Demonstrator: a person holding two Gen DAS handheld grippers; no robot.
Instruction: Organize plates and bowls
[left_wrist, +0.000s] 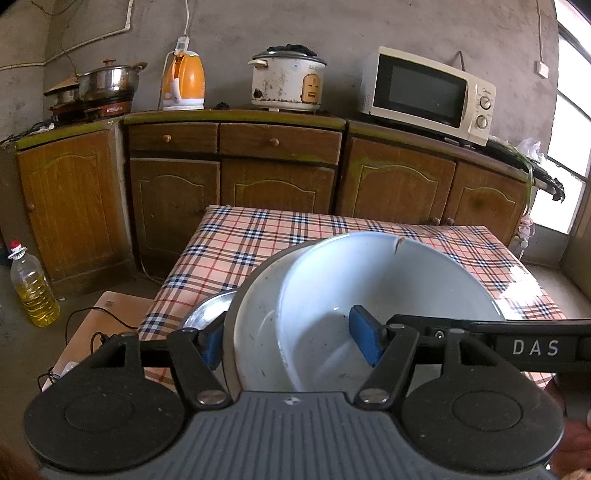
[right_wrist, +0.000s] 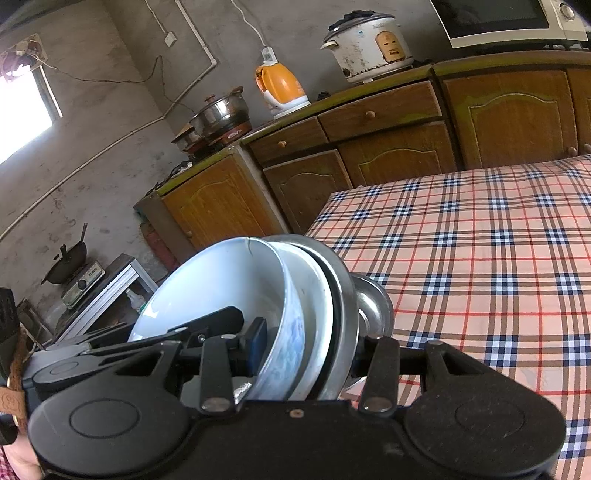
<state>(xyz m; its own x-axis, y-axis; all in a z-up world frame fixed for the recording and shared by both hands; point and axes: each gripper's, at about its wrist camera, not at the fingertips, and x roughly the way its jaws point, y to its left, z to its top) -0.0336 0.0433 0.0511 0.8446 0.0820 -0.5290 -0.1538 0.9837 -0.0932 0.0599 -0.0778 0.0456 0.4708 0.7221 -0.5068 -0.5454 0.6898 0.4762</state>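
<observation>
Left claw (left_wrist: 288, 338) grips bowl stack (left_wrist: 332, 295) over checked tablecloth (left_wrist: 258, 236), cabinets (left_wrist: 236, 173) behind.

Table (left_wrist: 258, 236): covered by a pink checked cloth with dark blue and red lines, standing in front of wooden cabinets.
Far part of table: bare cloth.
Near left edge: a steel dish (left_wrist: 207, 310) is low at the cloth; whether it rests on it cannot be told.
Right side: sheen from window light.

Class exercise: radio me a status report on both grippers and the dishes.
Left gripper and right gripper both clamped on nested bowls. Stack tilted over plaid tablecloth. Nothing obstructing.
</observation>
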